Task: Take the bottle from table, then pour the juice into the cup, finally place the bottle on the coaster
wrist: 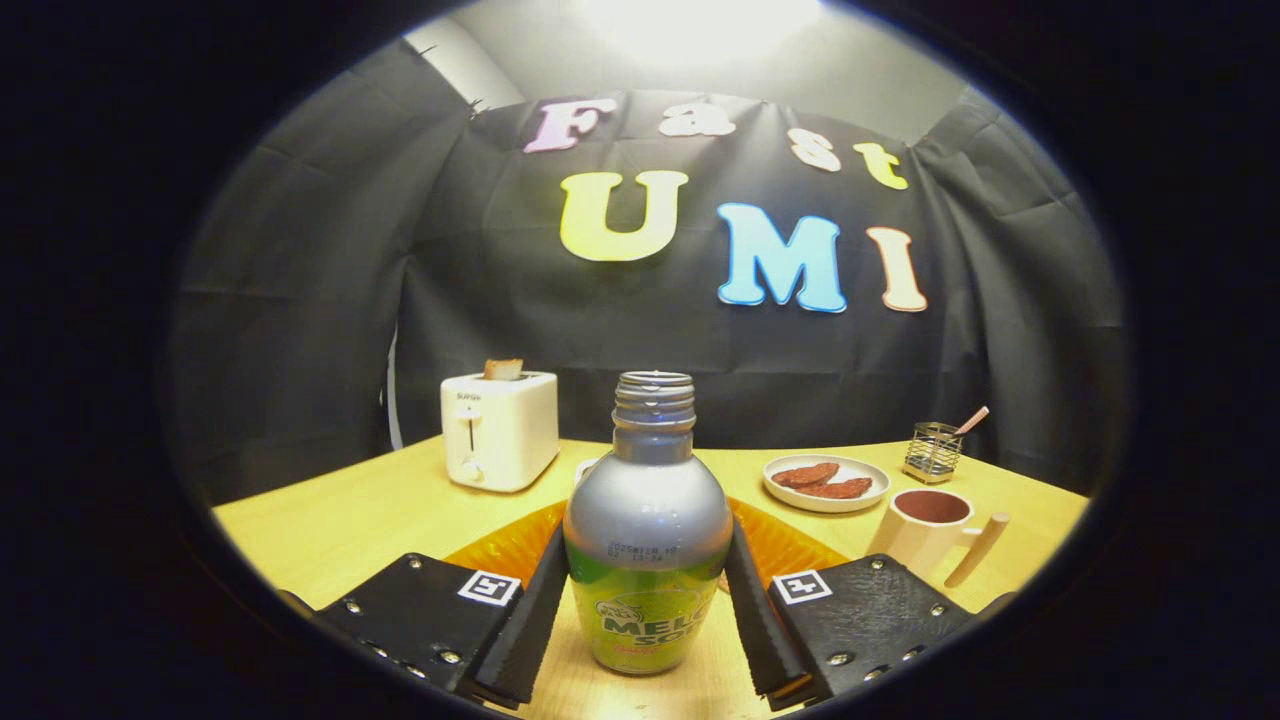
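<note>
A bottle [647, 530] with a silver shoulder, a green label and an uncapped threaded neck stands upright between my fingers. My gripper [647, 545] is shut on it, with the left pad [530, 620] and the right pad [755, 615] pressing on its sides. The orange coaster [500, 548] lies on the table just beyond the fingers, mostly hidden behind the bottle. I cannot tell whether the bottle's base rests on the wood or hangs a little above it. A beige cup [925, 530] with a wooden handle stands ahead to the right, its inside dark.
A white toaster [500, 430] with a slice of toast in it stands at the back left of the wooden table [340, 520]. A white plate [825, 495] with brown food pieces sits behind the cup, and a wire holder [932, 452] with a stick stands further back.
</note>
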A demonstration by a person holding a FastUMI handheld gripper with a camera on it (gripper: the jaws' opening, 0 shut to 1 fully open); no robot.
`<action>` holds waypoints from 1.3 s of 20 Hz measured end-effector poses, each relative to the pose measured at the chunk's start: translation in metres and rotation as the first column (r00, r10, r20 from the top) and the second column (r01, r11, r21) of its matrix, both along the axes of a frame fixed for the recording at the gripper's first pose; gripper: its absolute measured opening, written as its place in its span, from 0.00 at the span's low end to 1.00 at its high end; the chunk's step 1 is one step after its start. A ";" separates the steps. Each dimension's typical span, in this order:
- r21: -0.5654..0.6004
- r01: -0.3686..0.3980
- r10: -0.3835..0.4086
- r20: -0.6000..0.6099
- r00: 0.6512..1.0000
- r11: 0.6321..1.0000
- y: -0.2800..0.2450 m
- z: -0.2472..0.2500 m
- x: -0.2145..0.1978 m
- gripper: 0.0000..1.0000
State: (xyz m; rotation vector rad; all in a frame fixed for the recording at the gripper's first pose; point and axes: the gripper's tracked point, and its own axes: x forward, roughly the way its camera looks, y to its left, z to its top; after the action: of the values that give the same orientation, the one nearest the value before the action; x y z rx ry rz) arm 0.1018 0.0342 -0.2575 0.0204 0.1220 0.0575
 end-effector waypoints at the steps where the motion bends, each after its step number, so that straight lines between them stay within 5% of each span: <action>1: 0.045 -0.001 0.000 0.013 1.000 0.999 -0.006 0.008 0.003 0.77; 5: 0.272 0.030 -0.034 0.013 0.999 0.962 -0.036 0.027 0.014 0.77; 9: 0.508 0.068 -0.067 -0.020 0.998 0.858 -0.056 0.029 0.024 0.77; 17: 0.727 0.063 -0.039 -0.049 0.998 0.684 -0.064 0.031 0.038 0.77; 23: 0.877 0.084 -0.092 -0.046 0.995 0.474 -0.078 0.037 0.039 0.77; 26: 0.897 0.106 -0.118 -0.061 0.991 0.428 -0.089 0.034 0.045 0.77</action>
State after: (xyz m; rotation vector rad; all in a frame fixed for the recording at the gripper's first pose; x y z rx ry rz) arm 0.1471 -0.0546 -0.2234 1.1456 0.0638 -0.0201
